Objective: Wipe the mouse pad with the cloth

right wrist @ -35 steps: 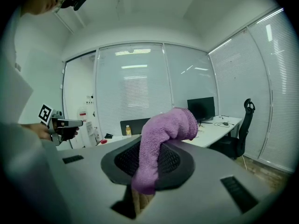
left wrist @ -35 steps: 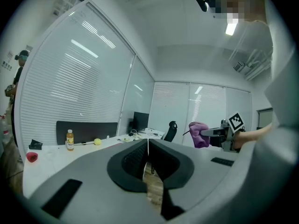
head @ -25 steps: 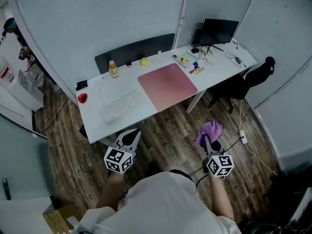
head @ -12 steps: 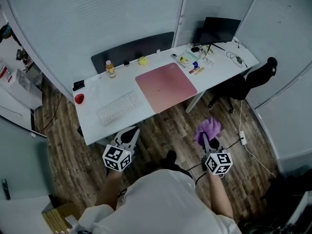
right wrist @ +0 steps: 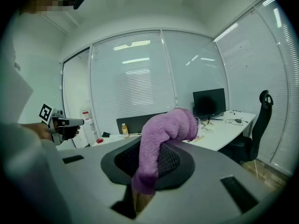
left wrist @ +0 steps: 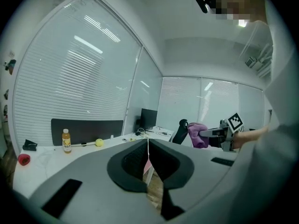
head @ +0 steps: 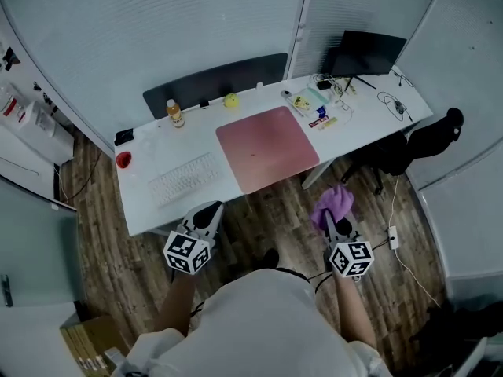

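**Well short of the desk: cloth clamped, pad lying apart**

From above, the right gripper (head: 336, 225) has its tips buried under the purple cloth (head: 334, 203). Its own view settles it: the jaws are pinched on the cloth's lower end, and the rest rises and flops forward toward the desk (head: 377, 112). The left gripper (head: 207, 209) has its jaws together on nothing. Past them only a pink sliver shows, probably the mouse pad (head: 267, 148). The pad lies flat mid-desk, well apart from both grippers, its long axis running along the desk, just beside the keyboard (head: 185, 181).
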Demonstrator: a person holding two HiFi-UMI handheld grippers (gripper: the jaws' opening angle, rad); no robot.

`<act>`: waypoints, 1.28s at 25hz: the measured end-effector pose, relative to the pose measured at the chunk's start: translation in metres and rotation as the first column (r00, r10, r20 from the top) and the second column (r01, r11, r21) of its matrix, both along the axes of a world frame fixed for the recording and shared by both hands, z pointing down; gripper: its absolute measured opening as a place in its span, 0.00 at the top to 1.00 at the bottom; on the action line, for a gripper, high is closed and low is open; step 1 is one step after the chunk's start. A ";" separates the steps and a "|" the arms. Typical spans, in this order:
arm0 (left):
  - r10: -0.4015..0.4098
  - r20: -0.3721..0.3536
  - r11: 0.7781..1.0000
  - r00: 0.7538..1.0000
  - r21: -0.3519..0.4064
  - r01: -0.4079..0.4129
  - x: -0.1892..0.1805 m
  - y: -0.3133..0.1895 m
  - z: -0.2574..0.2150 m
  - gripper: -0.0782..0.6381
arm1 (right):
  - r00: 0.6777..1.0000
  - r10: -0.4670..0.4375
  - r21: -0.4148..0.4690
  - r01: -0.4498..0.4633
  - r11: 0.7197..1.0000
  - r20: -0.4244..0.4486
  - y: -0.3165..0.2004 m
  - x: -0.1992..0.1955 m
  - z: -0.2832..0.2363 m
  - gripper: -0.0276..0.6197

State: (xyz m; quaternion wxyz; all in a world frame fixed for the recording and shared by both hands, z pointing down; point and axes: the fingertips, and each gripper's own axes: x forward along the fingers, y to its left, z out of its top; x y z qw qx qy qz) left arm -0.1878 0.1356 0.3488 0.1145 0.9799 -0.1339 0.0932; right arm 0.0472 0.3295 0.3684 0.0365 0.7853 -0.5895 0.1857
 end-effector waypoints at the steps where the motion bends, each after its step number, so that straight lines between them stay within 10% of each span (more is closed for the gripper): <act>1: -0.010 0.002 1.000 1.000 -0.002 0.010 0.008 -0.003 0.001 0.86 | 1.000 -0.010 -0.002 0.010 1.000 0.001 -0.005 0.009 0.001 0.84; 18: -0.160 0.084 0.986 0.984 -0.033 0.163 0.114 -0.019 0.028 0.86 | 0.986 -0.144 -0.058 0.149 0.987 0.087 -0.051 0.140 0.044 0.84; 32: -0.193 0.152 0.976 0.969 -0.072 0.205 0.124 -0.039 0.056 0.86 | 0.971 -0.201 -0.121 0.216 0.969 0.130 -0.090 0.156 0.075 0.84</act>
